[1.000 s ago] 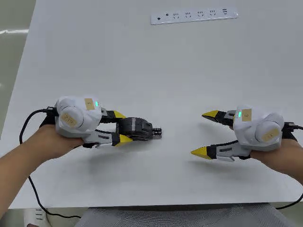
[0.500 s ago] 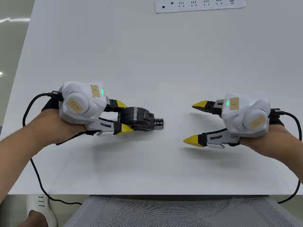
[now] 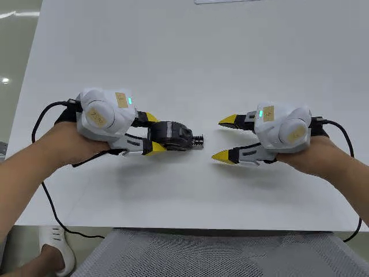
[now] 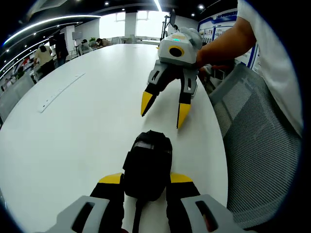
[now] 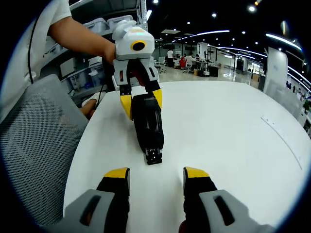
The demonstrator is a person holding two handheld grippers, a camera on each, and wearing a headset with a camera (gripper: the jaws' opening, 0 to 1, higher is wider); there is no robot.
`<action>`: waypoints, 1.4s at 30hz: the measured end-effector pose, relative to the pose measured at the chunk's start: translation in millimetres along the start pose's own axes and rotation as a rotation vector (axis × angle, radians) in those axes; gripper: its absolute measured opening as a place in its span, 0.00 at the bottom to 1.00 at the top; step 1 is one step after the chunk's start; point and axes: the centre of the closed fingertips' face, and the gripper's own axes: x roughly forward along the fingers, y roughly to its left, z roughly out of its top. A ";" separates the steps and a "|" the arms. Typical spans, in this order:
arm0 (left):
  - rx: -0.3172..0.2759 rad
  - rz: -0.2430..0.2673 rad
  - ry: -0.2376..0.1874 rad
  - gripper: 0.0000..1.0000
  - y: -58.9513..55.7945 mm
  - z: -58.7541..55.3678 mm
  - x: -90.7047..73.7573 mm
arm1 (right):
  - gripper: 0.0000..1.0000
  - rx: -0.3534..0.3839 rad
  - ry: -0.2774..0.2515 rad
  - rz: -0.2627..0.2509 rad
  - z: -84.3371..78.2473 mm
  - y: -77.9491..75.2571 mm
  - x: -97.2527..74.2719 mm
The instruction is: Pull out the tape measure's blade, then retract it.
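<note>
A black tape measure lies on the white table, with its blade tip pointing right. My left gripper is shut on the case from both sides. In the left gripper view the case sits between the yellow fingertips. My right gripper stands open just right of the blade tip, apart from it. In the right gripper view the blade tip lies a short way ahead of that open gripper, and nothing is between its jaws.
A white power strip lies flat at the far side of the table. A grey mesh chair stands under the near table edge. Black cables trail from both grippers. People stand in the background of the room.
My right gripper has moved left, closing in on the blade tip, still open. The left gripper keeps its hold on the case. The head camera has tilted down.
</note>
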 end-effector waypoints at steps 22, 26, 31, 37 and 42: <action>-0.002 -0.006 -0.008 0.30 0.7 0.7 -0.6 | 0.25 -0.062 -0.027 0.066 7.8 5.3 32.1; 0.000 -0.005 -0.007 0.30 0.8 0.7 -0.7 | 0.21 -0.072 -0.036 0.067 8.6 3.6 34.2; -0.002 -0.007 -0.008 0.30 1.4 0.8 -0.5 | 0.18 -0.083 -0.042 0.079 8.9 3.7 36.7; -0.002 -0.008 -0.010 0.30 1.7 0.5 -0.5 | 0.16 -0.095 -0.047 0.086 8.6 5.1 41.4; 0.001 -0.008 -0.009 0.30 1.9 0.3 -0.3 | 0.16 -0.092 -0.053 0.088 7.9 5.2 44.6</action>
